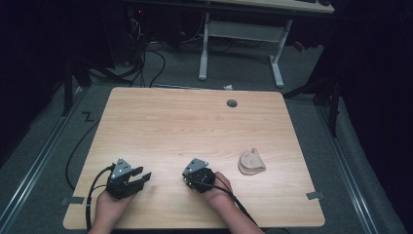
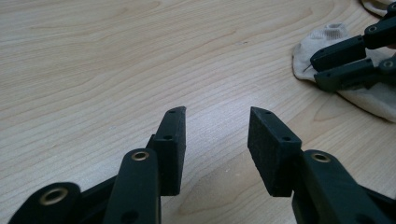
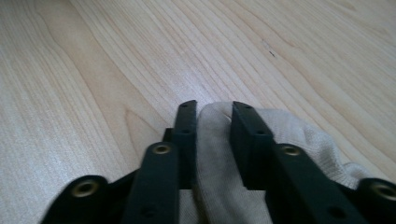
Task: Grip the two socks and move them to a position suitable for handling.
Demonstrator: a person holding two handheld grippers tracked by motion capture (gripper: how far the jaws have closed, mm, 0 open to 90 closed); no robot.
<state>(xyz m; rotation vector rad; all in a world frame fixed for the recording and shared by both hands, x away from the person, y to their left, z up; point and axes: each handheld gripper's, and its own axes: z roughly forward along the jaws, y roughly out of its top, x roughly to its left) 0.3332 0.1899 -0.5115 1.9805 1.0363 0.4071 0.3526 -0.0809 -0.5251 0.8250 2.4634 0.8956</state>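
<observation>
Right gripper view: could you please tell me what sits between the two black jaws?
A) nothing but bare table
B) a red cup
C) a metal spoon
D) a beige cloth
D: a beige cloth fills the gap between the jaws of the right gripper, above the wooden table.

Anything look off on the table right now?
Nothing spilled or damaged. A beige sock is bunched between the right gripper jaws, and a second sock lies crumpled, not flat, toward the table right side.

No readable text, labels or numbers — none anywhere
</observation>
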